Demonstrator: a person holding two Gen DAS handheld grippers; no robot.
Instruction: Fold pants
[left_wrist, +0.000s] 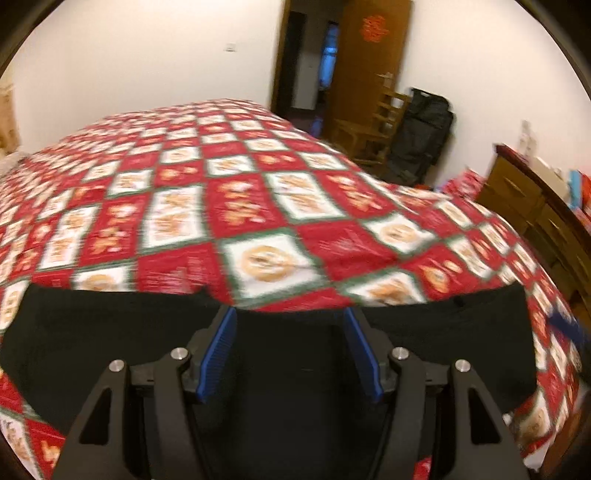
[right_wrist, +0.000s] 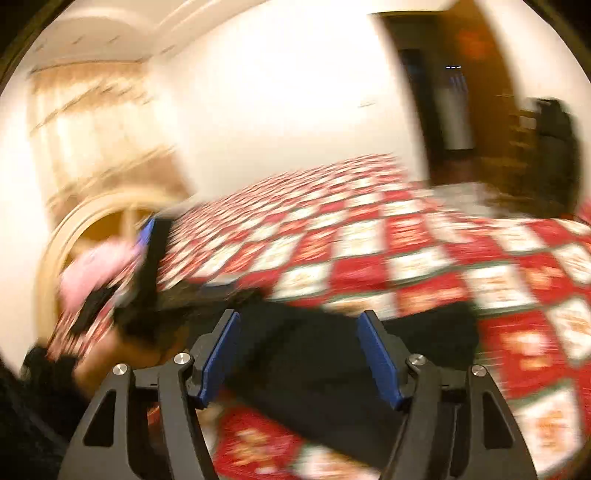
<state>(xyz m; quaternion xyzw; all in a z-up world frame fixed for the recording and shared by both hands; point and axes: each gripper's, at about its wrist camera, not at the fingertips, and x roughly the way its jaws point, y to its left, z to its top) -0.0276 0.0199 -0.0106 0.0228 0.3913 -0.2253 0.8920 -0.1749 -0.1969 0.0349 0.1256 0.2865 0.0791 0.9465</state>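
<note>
Hovering nearest, over the black pants (left_wrist: 110, 332): left gripper (left_wrist: 290, 314), blue pads (left_wrist: 218, 350) spread wide, gripping nothing. Lying flat across the near edge of the red-and-white checked bedspread (left_wrist: 258, 192), those pants, spreading to both sides of the fingers. Hanging likewise over the pants (right_wrist: 314, 362) in the blurred right wrist view: right gripper (right_wrist: 299, 317), jaws wide apart, clasping nothing. Showing left of the pants, above the bedspread (right_wrist: 424, 258): the left gripper (right_wrist: 151, 236), smeared by motion. Standing beyond the bedspread's far corner: a wooden chair (left_wrist: 373, 125), a black bag (left_wrist: 421, 133), an open doorway (left_wrist: 306, 62). Sitting right of the bedspread: a wooden dresser (left_wrist: 535, 206).
</note>
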